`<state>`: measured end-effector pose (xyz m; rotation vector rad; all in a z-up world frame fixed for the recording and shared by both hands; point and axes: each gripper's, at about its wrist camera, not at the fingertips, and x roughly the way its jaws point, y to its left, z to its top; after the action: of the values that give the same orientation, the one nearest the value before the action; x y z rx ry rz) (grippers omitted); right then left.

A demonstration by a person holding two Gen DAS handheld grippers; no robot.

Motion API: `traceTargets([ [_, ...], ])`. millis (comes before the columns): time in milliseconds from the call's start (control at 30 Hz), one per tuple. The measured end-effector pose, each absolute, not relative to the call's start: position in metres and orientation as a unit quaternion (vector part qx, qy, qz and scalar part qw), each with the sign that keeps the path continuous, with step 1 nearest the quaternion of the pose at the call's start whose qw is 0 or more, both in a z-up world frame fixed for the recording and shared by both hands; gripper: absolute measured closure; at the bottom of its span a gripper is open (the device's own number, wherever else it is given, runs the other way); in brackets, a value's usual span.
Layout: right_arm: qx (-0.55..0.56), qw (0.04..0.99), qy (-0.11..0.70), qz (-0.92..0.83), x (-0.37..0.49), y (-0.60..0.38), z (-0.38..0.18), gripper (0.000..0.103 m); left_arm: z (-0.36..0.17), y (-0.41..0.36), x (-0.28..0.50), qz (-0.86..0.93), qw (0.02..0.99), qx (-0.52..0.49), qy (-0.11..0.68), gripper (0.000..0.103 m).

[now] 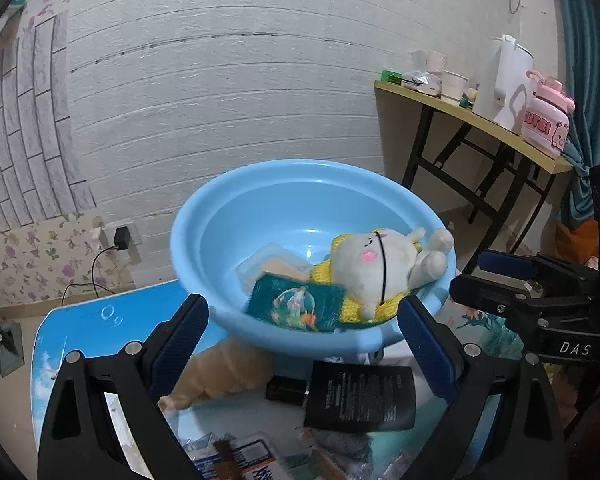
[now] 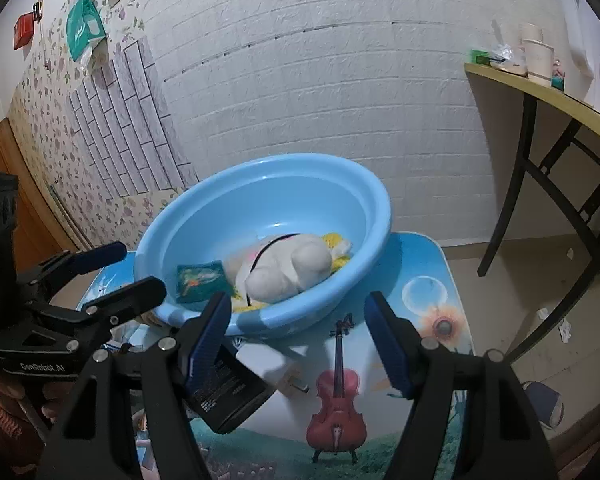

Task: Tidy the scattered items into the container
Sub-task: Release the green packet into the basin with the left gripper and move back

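A light blue basin (image 1: 204, 216) (image 2: 364, 204) stands on a small picture-printed table (image 2: 432, 300). In it lie a white plush rabbit (image 1: 376, 264) (image 2: 288, 268) on a yellow knit cloth (image 1: 380, 312), a teal card pack (image 1: 296, 304) (image 2: 198, 280) and a clear plastic box (image 1: 268, 264). My left gripper (image 1: 304, 332) is open and empty in front of the basin, above a black box (image 1: 360, 396) (image 2: 228, 396) and a beige ribbed cone (image 1: 216, 372). My right gripper (image 2: 296, 332) is open and empty over the table's right part.
Printed packets (image 1: 240, 460) lie at the table's near edge. A yellow folding table (image 1: 480, 120) (image 2: 548, 92) with cups, a white kettle and a pink bottle stands at the right. A brick-pattern wall is behind; a charger (image 1: 121, 238) is plugged in low on it.
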<state>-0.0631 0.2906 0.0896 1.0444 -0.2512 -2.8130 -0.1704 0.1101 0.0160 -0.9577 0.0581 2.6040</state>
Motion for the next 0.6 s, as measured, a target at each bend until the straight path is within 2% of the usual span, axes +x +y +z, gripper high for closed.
traceTargets([
  [600,0.390,0.065,-0.073,-0.915,-0.035,0.277,0.062,0.033,-0.018,0.037,-0.118,0.920,0.114,-0.375,-0.014,0.007],
])
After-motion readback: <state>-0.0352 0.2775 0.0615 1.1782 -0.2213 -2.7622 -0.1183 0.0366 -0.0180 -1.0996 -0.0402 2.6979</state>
